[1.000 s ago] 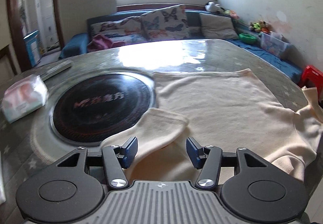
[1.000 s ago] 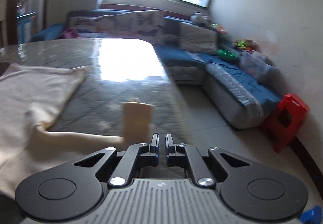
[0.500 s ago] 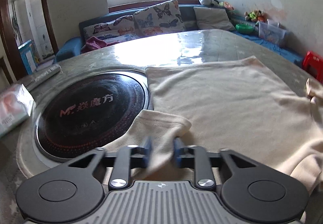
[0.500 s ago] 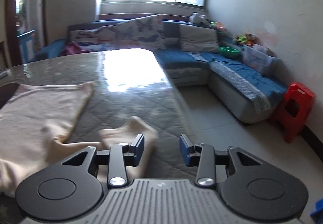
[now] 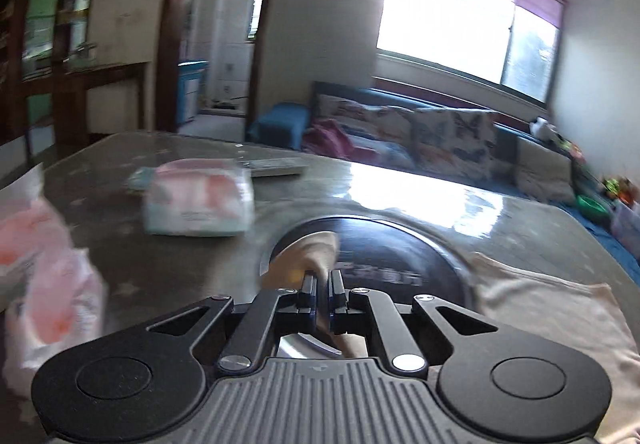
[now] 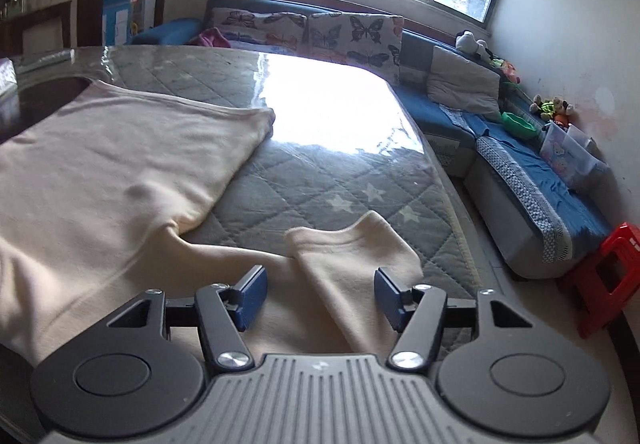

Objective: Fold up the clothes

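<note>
On the left side of the table sit a blurred pink-and-white soft tissue pack [image 5: 199, 198] and a crinkled pink-and-white plastic bag [image 5: 48, 276], with a flat grey remote-like bar [image 5: 276, 166] beyond the pack. A round black glass cooktop [image 5: 384, 260] is set into the quilted grey star-print table cover [image 6: 328, 180] under glossy clear film. The left gripper [image 5: 322, 286] has its jaws pinched onto a sleeve [image 5: 310, 256] of the cream knit sweater [image 6: 120, 172], lifted over the cooktop's near rim. The sweater's body lies flat across the table's middle. The right gripper [image 6: 318, 294] stands wide apart above the other sleeve [image 6: 356, 256], which lies folded near the table's right edge. Past that edge are a blue sectional sofa [image 6: 532, 184] and a red plastic stool [image 6: 608, 276]; the far half of the table shows only bare cover.
</note>
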A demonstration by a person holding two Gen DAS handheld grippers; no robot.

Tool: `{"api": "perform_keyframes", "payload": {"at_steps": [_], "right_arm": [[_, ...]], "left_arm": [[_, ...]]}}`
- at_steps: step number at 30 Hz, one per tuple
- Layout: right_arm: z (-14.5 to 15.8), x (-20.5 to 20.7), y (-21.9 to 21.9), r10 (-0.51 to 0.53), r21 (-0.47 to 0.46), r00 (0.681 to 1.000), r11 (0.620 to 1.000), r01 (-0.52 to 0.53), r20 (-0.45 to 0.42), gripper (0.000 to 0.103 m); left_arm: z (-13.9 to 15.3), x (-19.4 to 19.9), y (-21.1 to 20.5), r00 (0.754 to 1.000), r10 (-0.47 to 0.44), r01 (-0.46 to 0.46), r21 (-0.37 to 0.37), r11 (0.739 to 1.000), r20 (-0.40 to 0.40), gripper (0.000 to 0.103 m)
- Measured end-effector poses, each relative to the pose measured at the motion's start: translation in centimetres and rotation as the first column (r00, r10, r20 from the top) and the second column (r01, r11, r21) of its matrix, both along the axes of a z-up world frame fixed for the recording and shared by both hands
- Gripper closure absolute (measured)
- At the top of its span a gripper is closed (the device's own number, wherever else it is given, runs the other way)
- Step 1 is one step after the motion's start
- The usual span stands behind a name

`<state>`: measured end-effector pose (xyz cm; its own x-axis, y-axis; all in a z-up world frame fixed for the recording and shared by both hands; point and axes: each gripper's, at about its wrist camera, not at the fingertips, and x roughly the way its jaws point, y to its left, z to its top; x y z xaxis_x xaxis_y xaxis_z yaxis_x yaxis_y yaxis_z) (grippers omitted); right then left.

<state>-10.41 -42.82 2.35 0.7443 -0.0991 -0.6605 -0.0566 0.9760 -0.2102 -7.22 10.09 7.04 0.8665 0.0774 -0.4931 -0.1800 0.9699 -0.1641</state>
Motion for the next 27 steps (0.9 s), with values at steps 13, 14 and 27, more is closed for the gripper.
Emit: {"api": "perform_keyframes", "payload": {"at_steps": [13,14,27], "right_arm": [[0.3,-1.1,-7.1,-0.343,-0.005,0.939,0.939,0.343,0.037,0.042],[0.4,-1.4,-7.7,-0.364,0.0,0.931,0.931,0.364,0.037,0.042],[1.4,-1.7,-3.0,-0.127,0.044,0.99,0.991,0.125,0.056,0.034]], "left_arm": [[-4.2,-2.0,3.3,0.982,0.116,-0.115,0.01,0.993,-0.15,0.089],[-4.2,-2.1,3.4,0.981,0.123,-0.122,0.013,0.992,-0.151,0.085],[-1.6,-1.5,-4.0,0.985,-0.134,0.136,0.005,0.991,-0.108,0.07]]}}
